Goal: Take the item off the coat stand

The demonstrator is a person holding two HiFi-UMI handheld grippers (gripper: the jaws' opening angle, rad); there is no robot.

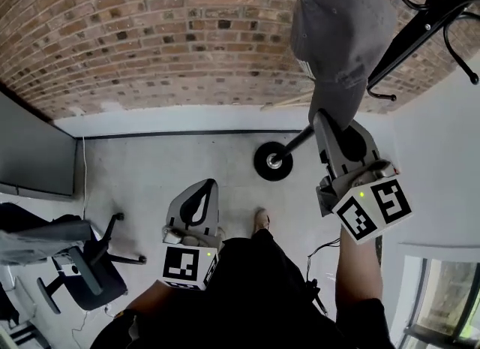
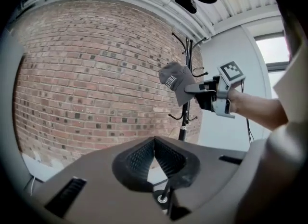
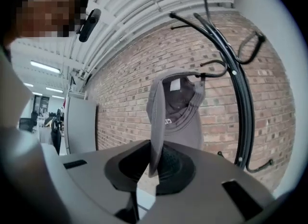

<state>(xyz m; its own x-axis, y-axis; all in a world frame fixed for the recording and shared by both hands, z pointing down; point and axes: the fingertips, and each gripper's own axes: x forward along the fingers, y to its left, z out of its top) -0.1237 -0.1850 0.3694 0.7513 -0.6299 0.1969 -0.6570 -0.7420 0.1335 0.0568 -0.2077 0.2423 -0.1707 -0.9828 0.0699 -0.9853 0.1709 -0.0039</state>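
A grey cap (image 1: 341, 32) hangs beside the black coat stand (image 1: 427, 17), its crown up against a hook (image 3: 208, 75). My right gripper (image 1: 324, 118) is raised to it and shut on the cap's brim (image 3: 156, 122), which stands edge-on between the pads. The left gripper view shows the cap (image 2: 174, 81) just left of the stand's pole (image 2: 187, 73), with the right gripper (image 2: 216, 95) on it. Whether the cap still rests on the hook I cannot tell. My left gripper (image 1: 204, 188) hangs low by my waist, shut and holding nothing.
The stand's round base (image 1: 272, 161) sits on the floor near the brick wall (image 1: 150, 32). A black office chair (image 1: 82, 265) and a grey cabinet (image 1: 34, 152) are at the left. A white wall and a window (image 1: 442, 295) are at the right.
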